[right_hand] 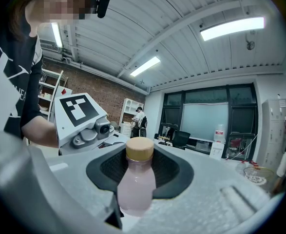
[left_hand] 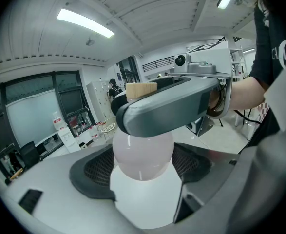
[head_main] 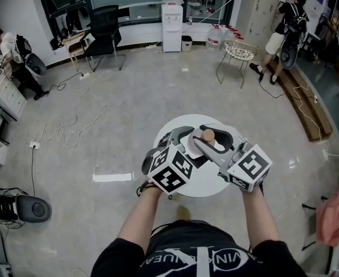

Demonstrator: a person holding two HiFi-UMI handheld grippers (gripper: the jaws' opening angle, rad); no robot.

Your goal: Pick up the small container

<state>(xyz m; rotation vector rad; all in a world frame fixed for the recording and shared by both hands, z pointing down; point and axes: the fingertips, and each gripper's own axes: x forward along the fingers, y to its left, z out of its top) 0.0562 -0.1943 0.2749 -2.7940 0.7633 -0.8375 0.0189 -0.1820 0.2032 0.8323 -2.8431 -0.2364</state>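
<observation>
The small container (head_main: 208,135) is a pale pink bottle with a tan cork-like cap, just over a small round white table (head_main: 208,184). Both grippers meet at it. In the left gripper view the bottle's belly (left_hand: 143,152) fills the gap between the dark pads of my left gripper (left_hand: 143,167), and one grey jaw of the right gripper crosses its neck below the cap. In the right gripper view the bottle (right_hand: 136,182) stands upright, pinched between the jaws of my right gripper (right_hand: 135,201). From above, the left gripper (head_main: 187,138) comes in from the lower left and the right gripper (head_main: 211,139) from the lower right.
The table stands on a pale polished floor with loose cables (head_main: 71,123) to the left. A black office chair (head_main: 104,30), a water dispenser (head_main: 171,22) and a wire chair (head_main: 237,53) stand at the back. People stand at the far left and far right. A fan (head_main: 25,208) lies at the lower left.
</observation>
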